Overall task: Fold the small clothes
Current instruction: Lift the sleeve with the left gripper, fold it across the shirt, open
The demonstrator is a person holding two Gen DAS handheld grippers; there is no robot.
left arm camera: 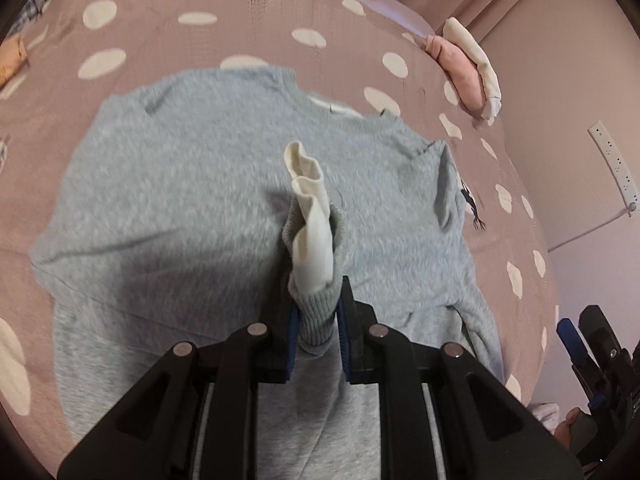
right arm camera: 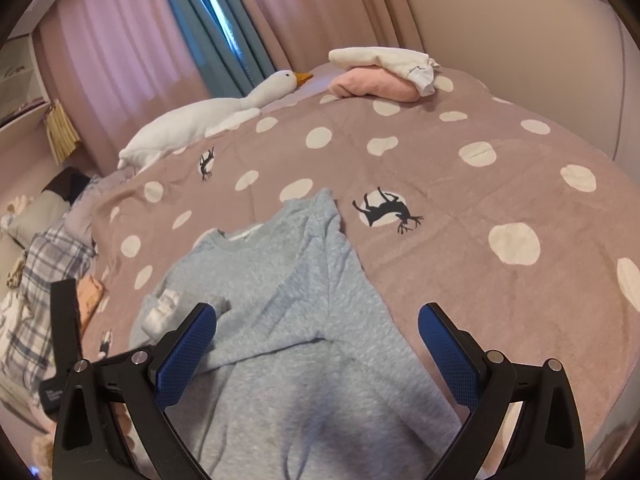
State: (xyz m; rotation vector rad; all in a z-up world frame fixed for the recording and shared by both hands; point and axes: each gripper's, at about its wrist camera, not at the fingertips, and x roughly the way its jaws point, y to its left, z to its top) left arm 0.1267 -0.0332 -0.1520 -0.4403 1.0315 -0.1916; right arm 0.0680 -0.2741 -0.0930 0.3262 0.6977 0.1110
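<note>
Grey sweatshirt (left arm camera: 168, 184): one; cuff (left arm camera: 318, 312) in left gripper (left arm camera: 318, 330) jaws.

A bedroom in a home: a bed under a mauve bedspread with white spots and black deer (right arm camera: 460, 168), a white plush goose with an orange beak (right arm camera: 224, 108), pink floor-length curtains (right arm camera: 120, 48), and a plaid pillow (right arm camera: 44, 256) at one side.

A small light-grey knit sweatshirt (left arm camera: 192, 184) lies spread flat, front up, on the pink polka-dot bedspread (right arm camera: 460, 208), neckline toward the far edge. One ribbed sleeve cuff (left arm camera: 320, 304) is lifted above the chest, with cream-white lining fabric (left arm camera: 310, 216) protruding from it.
</note>
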